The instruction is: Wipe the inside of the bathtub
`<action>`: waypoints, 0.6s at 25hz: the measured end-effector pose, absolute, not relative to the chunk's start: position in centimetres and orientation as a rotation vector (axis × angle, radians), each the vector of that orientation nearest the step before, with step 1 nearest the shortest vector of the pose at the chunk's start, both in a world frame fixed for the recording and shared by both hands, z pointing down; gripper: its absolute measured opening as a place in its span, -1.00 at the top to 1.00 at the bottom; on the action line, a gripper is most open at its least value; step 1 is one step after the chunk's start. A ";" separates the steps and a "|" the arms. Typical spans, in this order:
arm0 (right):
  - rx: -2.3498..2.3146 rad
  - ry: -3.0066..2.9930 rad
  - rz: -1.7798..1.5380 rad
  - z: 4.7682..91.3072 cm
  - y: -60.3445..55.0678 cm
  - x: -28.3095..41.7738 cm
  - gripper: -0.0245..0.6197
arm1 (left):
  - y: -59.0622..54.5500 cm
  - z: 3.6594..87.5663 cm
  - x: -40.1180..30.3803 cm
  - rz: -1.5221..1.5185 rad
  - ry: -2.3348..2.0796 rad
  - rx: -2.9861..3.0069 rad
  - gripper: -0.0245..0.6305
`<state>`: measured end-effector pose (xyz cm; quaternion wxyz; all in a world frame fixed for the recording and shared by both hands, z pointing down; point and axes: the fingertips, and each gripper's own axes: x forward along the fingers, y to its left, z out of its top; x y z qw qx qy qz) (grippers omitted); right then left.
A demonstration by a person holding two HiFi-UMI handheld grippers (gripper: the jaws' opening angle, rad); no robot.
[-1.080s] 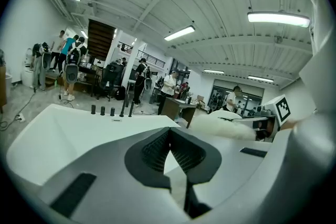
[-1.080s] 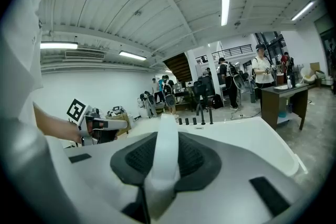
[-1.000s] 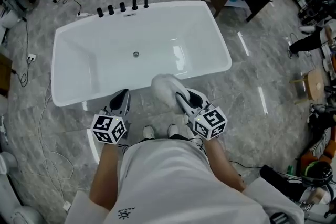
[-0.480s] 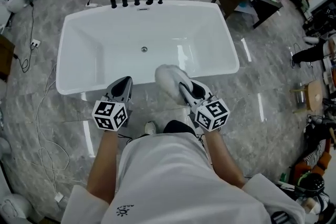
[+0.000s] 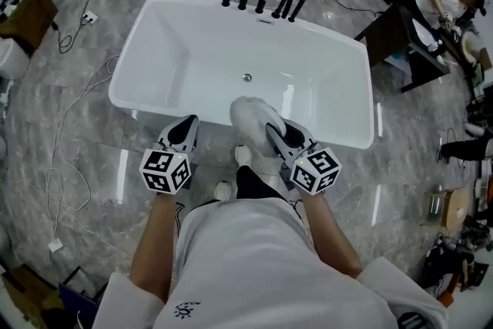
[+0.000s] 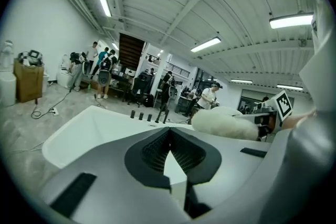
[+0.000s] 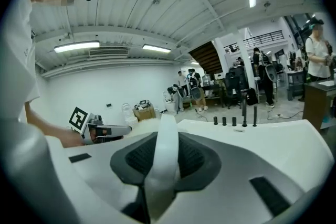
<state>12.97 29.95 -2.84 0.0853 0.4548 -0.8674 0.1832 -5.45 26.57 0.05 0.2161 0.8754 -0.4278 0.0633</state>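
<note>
The bathtub stands on the grey marble floor directly ahead of me, long side toward me, with its drain near the middle of the basin and a row of black tap fittings on the far rim. Its inner surface reads uniformly white and glossy. I see no water, foam or wipe marks, so the pictures do not show which areas have been covered. The fluffy white wiping pad sits over the near edge of the tub, and I cannot confirm contact with the wall. The right gripper is clamped on the pad's white strap, which runs up between its jaws in the right gripper view. The left gripper hovers above the floor just short of the near rim, jaws drawn together with nothing in them. In my judgement the task is at or near its start: the pad is gripped and presented, and the floor of the basin, the far wall and both ends remain to be wiped. Loose cables lie on the floor to the left, well apart from the tub.
</note>
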 end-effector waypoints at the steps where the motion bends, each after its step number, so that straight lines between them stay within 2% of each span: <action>1: 1.315 -2.609 0.549 -2.8 29.2 11.9 0.61 | 26.5 0.3 -6.6 0.169 -1.218 2.400 0.89; 8: 1.017 -2.713 0.570 -1.6 23.5 5.9 0.61 | 24.5 1.1 -12.9 0.148 -1.445 2.262 0.89; 15: 0.723 -2.770 0.584 -0.1 18.0 1.9 0.61 | 21.4 1.5 -15.2 0.142 -1.613 2.150 0.89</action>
